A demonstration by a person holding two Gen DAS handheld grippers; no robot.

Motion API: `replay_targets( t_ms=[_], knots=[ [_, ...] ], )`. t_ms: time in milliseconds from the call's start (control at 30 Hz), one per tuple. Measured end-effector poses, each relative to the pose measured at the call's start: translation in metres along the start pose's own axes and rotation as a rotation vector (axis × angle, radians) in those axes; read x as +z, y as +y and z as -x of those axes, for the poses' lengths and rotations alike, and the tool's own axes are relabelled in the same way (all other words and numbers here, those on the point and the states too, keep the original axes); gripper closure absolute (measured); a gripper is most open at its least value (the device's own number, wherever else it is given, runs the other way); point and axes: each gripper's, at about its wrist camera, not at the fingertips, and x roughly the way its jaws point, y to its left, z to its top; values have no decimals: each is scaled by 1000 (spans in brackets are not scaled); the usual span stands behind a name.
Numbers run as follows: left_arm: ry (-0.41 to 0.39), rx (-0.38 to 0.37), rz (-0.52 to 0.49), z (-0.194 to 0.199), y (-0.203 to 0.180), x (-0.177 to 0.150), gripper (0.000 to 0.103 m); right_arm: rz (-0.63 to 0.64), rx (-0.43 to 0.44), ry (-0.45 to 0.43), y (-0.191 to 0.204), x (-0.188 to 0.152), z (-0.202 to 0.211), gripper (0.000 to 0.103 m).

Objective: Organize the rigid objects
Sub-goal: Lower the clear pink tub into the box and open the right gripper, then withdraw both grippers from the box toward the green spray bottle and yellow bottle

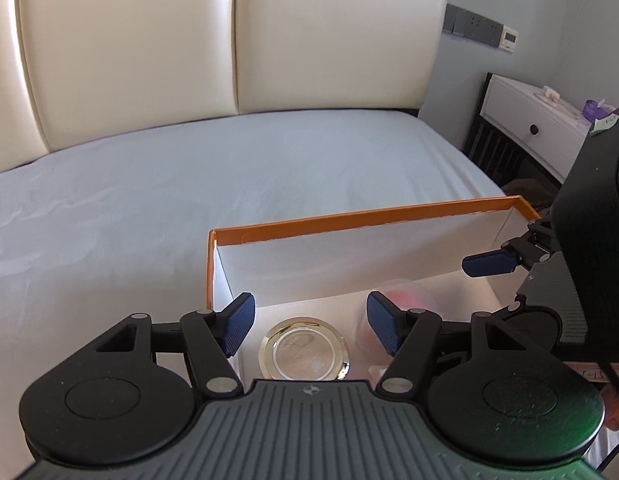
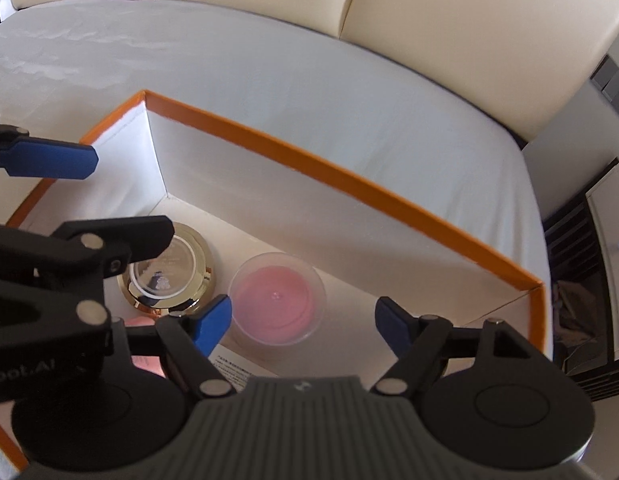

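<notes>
A white box with an orange rim point(image 1: 369, 216) point(image 2: 349, 176) stands on the bed. On its floor lie a gold-rimmed round tin point(image 1: 305, 354) point(image 2: 169, 272) and a clear jar with pink contents point(image 2: 277, 298), which shows only faintly in the left wrist view point(image 1: 409, 296). My left gripper point(image 1: 309, 324) hangs open over the tin with nothing between its fingers. My right gripper point(image 2: 303, 326) stands open just above the pink jar; its left fingertip point(image 2: 217, 316) is close to the jar's edge and the other is well apart from it.
The box sits on a pale blue sheet point(image 1: 169, 184) in front of a cream padded headboard point(image 1: 149, 40). A white nightstand point(image 1: 529, 120) stands at the right, off the bed. A pinkish item point(image 2: 143, 344) lies partly hidden behind the left gripper's linkage.
</notes>
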Motion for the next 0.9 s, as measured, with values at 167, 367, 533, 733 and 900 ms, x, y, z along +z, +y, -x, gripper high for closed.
replay_targets(
  t_ms=[167, 367, 533, 733, 900],
  knots=[
    [-55, -12, -8, 28, -9, -5, 27, -12, -17, -68, -10, -12, 30, 25],
    [-100, -61, 11, 62, -19, -15, 27, -79, -16, -216, -19, -45, 78, 25],
    [-155, -119, 30, 90, -30, -27, 27, -138, -16, -322, -23, -78, 119, 26],
    [-121, -189, 75, 100, -38, -56, 27, -211, -7, -346, -18, -116, 143, 26],
    [-56, -214, 99, 100, -40, -82, 27, -222, -6, -282, -9, -152, 142, 26]
  ],
)
